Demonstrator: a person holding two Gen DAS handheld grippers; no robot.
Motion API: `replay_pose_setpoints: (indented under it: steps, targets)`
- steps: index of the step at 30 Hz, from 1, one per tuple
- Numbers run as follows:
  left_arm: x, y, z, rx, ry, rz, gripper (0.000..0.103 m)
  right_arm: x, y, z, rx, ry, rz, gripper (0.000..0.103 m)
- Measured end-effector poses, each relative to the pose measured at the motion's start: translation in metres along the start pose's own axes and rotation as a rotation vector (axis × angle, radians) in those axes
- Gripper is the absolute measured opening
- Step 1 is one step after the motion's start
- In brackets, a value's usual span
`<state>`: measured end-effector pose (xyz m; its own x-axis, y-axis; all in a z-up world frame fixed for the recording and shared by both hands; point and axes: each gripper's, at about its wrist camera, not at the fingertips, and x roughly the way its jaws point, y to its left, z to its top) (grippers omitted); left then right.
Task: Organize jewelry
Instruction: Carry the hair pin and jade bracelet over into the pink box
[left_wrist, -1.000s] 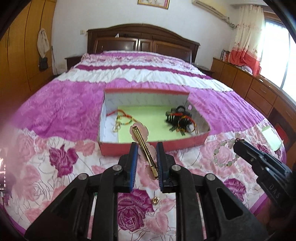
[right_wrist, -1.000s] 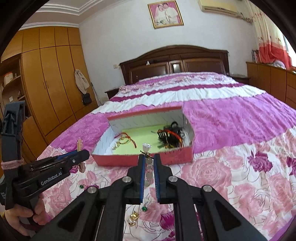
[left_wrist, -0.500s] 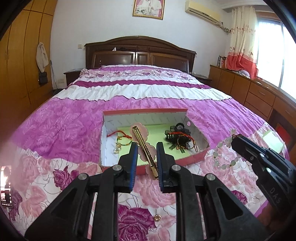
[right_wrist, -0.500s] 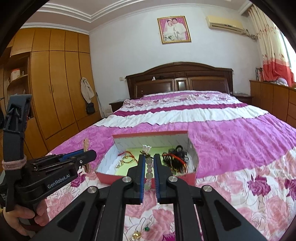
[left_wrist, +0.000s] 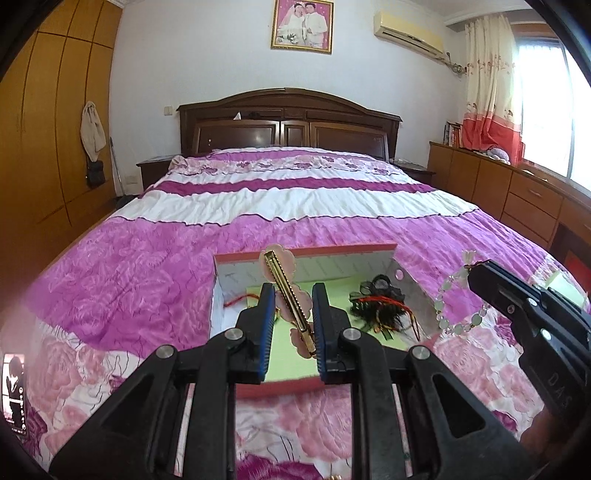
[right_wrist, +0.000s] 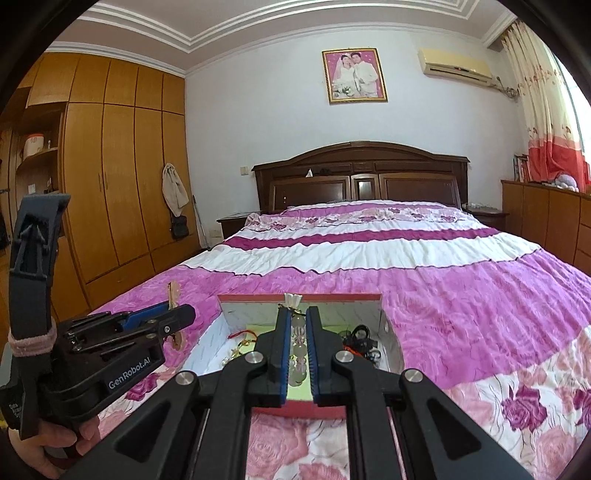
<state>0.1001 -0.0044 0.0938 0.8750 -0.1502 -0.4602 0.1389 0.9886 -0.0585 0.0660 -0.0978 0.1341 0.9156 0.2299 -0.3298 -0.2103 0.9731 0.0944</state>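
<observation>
A red open box (left_wrist: 306, 250) with a green floor lies on the bed; it also shows in the right wrist view (right_wrist: 332, 296). My left gripper (left_wrist: 293, 295) is shut on a gold hair clip (left_wrist: 290, 295) with a pink flower back, held above the box's near half. My right gripper (right_wrist: 298, 317) is shut on a pale bead bracelet (right_wrist: 298, 345), held over the box's front edge; the bracelet also hangs in the left wrist view (left_wrist: 448, 291). Inside the box lie a black and red hair piece (left_wrist: 380, 308) and a red cord bracelet (right_wrist: 243, 334).
The box sits on a pink and purple flowered bedspread (left_wrist: 129, 266). A dark wooden headboard (left_wrist: 288, 125) stands at the far end. Wooden wardrobes (right_wrist: 110, 192) line the left side and a low cabinet (left_wrist: 517, 195) the right. A phone (left_wrist: 13, 391) lies at the left edge.
Both grippers have risen and moved forward toward the box, each still holding its item. The box now sits lower and closer under the fingers.
</observation>
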Motion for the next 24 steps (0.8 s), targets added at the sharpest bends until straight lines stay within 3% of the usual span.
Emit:
replay_pose_setpoints:
  steps: [14,24]
  targets:
    - [0.049,0.013,-0.006,-0.028,-0.061,0.088,0.012,0.060,-0.008,-0.008,-0.008,-0.027,-0.054,0.010]
    - [0.083,0.017,-0.027,-0.043,-0.010,0.109,0.012,0.100,-0.024,-0.030,0.020,0.031,-0.084,0.010]
